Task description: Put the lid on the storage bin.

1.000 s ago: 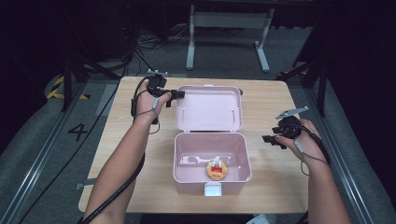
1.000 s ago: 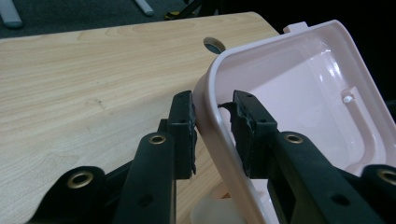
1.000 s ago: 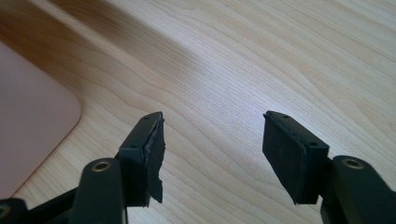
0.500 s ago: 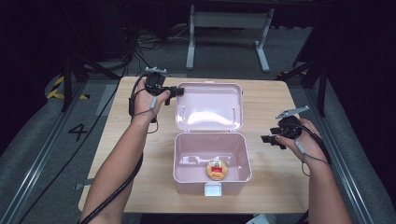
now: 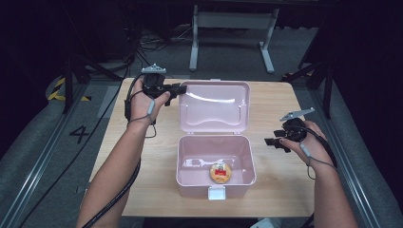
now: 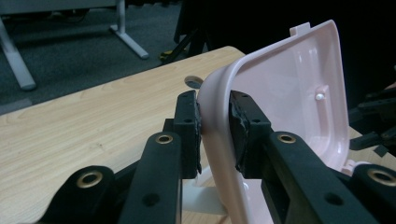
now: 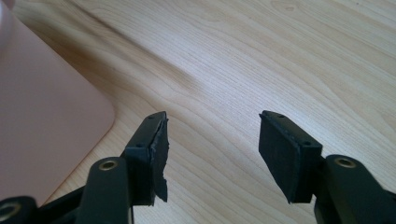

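You are gripping the lid point(image 5: 216, 107) edge with your left gripper point(image 5: 178, 90) fingers, closing the box point(image 5: 216, 164); swing it forward gently. Your right gripper point(image 5: 274, 142) fingers are standing open.

A tin point(image 5: 221, 172) lies in the box point(image 5: 187, 164), lid point(image 5: 214, 107) behind.

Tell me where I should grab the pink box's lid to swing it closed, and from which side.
Grip the lid by its rim at an upper corner, coming in from the side. The rim is a thin raised wall that fits between two jaws, and the corner lies far from the hinge. The left gripper is already clamped there, on the lid's left corner in the high view.
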`<action>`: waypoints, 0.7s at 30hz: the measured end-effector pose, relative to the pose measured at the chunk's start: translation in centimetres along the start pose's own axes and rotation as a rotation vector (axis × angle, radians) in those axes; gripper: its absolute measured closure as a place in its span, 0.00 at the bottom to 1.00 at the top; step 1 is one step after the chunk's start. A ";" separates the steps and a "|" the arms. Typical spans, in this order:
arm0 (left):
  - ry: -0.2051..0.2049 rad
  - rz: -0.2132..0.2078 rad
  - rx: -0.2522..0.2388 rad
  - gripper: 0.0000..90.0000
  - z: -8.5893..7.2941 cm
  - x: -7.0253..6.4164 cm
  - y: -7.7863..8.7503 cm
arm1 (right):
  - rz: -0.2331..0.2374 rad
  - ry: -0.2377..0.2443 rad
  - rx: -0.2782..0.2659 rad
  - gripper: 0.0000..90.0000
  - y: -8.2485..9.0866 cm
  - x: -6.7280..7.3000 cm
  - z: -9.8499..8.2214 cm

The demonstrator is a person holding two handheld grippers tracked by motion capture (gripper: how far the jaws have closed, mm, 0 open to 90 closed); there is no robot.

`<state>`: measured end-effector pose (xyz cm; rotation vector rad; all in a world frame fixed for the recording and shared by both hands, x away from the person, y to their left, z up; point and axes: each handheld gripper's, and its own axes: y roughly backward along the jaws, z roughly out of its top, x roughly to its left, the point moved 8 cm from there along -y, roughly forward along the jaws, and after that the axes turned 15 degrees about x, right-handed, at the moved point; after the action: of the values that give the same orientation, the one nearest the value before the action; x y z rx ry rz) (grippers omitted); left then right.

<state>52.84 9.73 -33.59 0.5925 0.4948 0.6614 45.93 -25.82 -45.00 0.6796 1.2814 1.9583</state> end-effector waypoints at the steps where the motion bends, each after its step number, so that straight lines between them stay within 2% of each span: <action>1: -0.012 -0.001 -0.004 0.83 0.0 -0.2 0.2 | 0.001 0.000 0.000 0.48 0.0 0.1 0.0; 6: -0.050 0.002 -0.010 0.83 0.1 -1.1 1.3 | 0.007 0.000 0.004 0.48 0.1 0.2 0.0; 11: -0.068 -0.024 -0.033 0.84 -0.2 -2.0 2.4 | 0.013 0.001 0.000 0.48 0.2 0.4 0.1; 21: -0.136 -0.017 -0.035 0.82 -0.6 -3.5 3.8 | 0.029 -0.009 -0.003 0.50 0.7 0.5 -0.1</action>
<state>48.46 9.94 -30.74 0.5950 0.3607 0.6077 45.39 -25.66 -44.36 0.7088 1.2692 1.9777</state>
